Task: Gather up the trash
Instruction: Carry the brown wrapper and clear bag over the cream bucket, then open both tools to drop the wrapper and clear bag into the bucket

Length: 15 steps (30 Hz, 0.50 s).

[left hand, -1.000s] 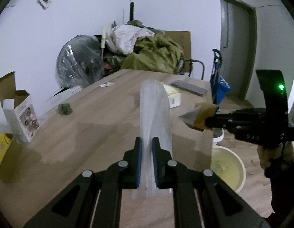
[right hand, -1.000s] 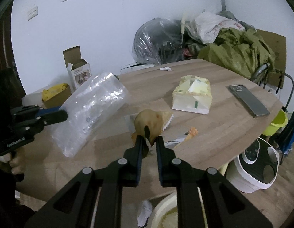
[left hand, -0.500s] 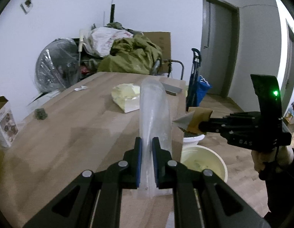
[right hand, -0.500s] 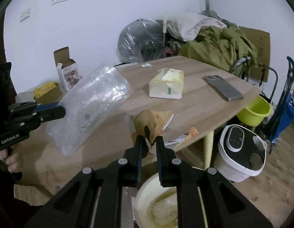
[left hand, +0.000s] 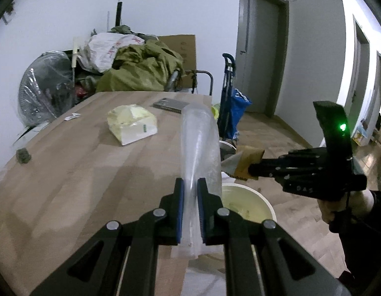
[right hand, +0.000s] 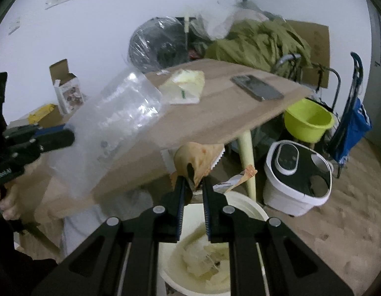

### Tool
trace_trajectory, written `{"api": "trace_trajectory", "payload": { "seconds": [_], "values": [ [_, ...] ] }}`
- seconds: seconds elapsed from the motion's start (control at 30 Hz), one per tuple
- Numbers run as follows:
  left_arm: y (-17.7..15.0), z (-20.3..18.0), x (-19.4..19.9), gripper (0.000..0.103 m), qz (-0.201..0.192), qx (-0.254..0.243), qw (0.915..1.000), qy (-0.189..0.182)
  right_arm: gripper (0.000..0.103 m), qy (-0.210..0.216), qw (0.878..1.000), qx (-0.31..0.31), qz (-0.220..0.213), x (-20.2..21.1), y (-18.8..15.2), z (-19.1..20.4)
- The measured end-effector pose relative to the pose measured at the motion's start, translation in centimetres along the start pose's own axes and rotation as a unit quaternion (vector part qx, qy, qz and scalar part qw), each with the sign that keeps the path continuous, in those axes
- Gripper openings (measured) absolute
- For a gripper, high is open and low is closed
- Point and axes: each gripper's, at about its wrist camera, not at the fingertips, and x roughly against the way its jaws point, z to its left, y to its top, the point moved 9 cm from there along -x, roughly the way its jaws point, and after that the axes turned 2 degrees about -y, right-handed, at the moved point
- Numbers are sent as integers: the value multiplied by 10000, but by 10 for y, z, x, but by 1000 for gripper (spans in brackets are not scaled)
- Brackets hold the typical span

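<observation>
Above the pale bin (right hand: 249, 212) on the floor, at the table's near edge: one brown paper wrapper (right hand: 198, 157), crumpled, pinched between the narrow-set fingers of my right gripper (right hand: 192, 192). It hangs over the bin's mouth, not touching it. The bin already holds crumpled pale scraps.

Beside it, to the left: one clear plastic bag (left hand: 199, 148), long and limp, clamped in my left gripper (left hand: 190, 192) with the jaws drawn close on its lower end. The bag reaches over the table edge towards the bin; in the left view its far end sits near the wrapper.

On the wooden table (left hand: 79, 172): one pack of tissues (left hand: 132, 123), yellow and white; one phone (right hand: 257, 87), lying flat near the far corner; one small white scrap (left hand: 72, 116); one small dark lump (left hand: 23, 155) near the left edge.

On the floor by the table leg: one white round appliance (right hand: 296, 172) with a dark top; one lime green basin (right hand: 308, 120); one blue bag on a trolley (right hand: 350, 123).

Against the wall: one fan wrapped in plastic (left hand: 45, 91); one heap of olive green cloth (left hand: 141, 69); one open white carton (right hand: 67, 88).
</observation>
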Motion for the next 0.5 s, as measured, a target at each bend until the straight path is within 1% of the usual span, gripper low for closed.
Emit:
{"api": "trace_trajectory", "payload": {
  "seconds": [0.23, 0.33, 0.37, 0.4, 0.47, 0.5],
  "values": [
    [-9, -17, -20, 10, 228, -106, 9995, -188, 13, -136, 9989, -305, 324, -14, -36, -29],
    [-15, -25, -30, 10, 367, -184, 9988, -258, 13, -195, 9974, -443, 535, -25, -54, -41],
    [-17, -27, -35, 10, 429, -213, 9984, -284, 17, -189, 9969, -489, 588, -27, -58, -45],
    [-18, -29, -39, 10, 477, -229, 9981, -303, 28, -191, 9965, -519, 626, -29, -62, -47],
    [-22, -35, -47, 10, 592, -262, 9972, -362, 41, -182, 9956, -547, 738, -34, -69, -50],
    [-24, -38, -51, 10, 635, -282, 9968, -386, 41, -178, 9954, -555, 765, -35, -72, -52]
  ]
}}
